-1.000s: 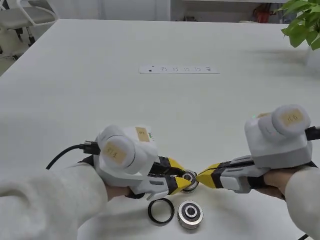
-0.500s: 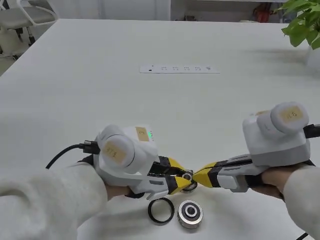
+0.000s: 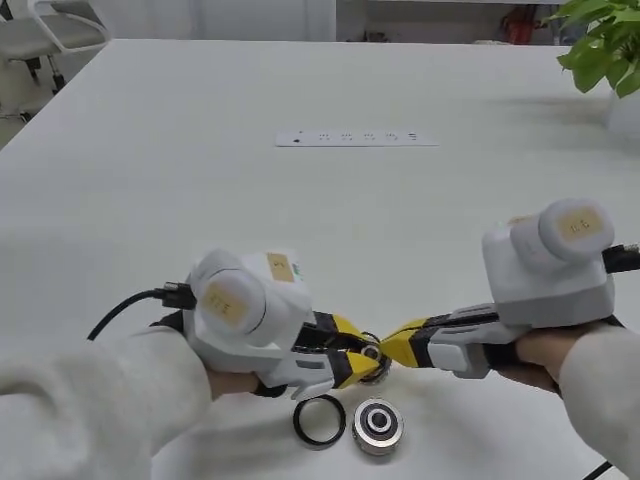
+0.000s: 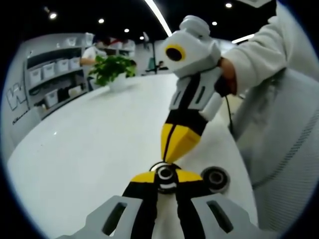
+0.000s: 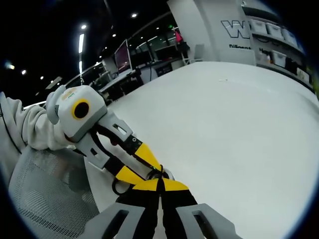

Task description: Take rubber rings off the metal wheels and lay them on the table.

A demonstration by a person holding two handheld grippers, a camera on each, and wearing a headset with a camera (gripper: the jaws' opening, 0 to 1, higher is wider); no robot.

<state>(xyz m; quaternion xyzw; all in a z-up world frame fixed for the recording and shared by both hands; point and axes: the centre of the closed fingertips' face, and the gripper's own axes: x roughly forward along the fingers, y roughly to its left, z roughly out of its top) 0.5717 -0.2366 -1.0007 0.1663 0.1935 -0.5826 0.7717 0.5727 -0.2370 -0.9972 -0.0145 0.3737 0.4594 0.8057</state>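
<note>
While still tip to tip, left gripper (image 3: 366, 358) tight on wheel (image 4: 166, 176), right gripper (image 3: 388, 352) on ring (image 5: 159, 174).

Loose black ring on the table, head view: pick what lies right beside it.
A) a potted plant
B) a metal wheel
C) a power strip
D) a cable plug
B: the metal wheel lies flat on the table just to the right of the loose black ring, near the person.

White power strip (image 3: 357, 138), leafy green plant (image 3: 600, 50), white chair (image 3: 30, 38) far left
</note>
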